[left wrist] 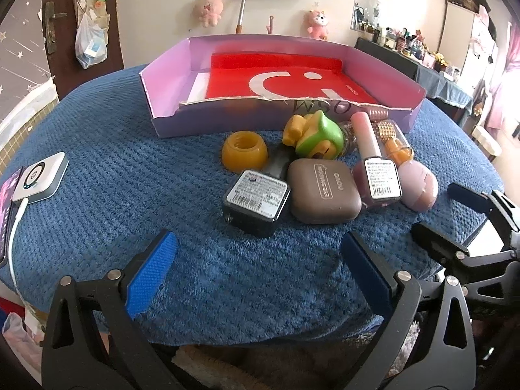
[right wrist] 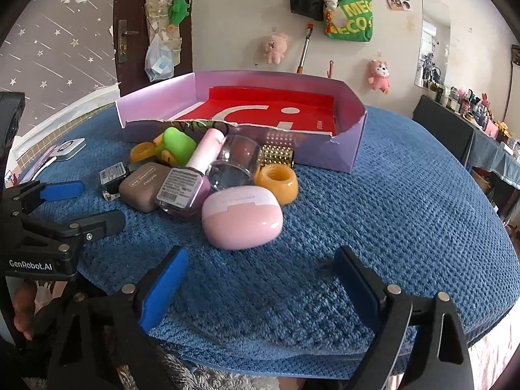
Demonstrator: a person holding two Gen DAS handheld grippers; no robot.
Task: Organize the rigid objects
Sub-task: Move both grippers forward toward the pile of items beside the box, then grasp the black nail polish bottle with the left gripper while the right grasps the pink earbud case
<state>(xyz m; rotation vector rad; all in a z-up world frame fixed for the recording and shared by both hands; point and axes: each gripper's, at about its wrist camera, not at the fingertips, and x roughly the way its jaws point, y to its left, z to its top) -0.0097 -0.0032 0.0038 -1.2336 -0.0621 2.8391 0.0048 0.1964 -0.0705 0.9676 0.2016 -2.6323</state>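
Both tongs (left wrist: 256, 273) (right wrist: 260, 289) gape — hovering low.

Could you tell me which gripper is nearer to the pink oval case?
Right. The right gripper sits directly before the pink oval case; the left gripper is off to its left.

Blue waffle-textured cloth (left wrist: 130, 162), lilac box (left wrist: 169, 123) with red lining, pink case (right wrist: 240, 221), brown case (left wrist: 325, 195), orange cup (left wrist: 244, 155)

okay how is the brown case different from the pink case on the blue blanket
The brown case is squarish, flat-topped and matte, with raised lettering on its lid; the pink case is rounded like an egg, glossy and two-toned. The brown case sits mid-pile, against two bottles; the pink case lies at the pile's right end. Both are shut and lie outside the purple box.
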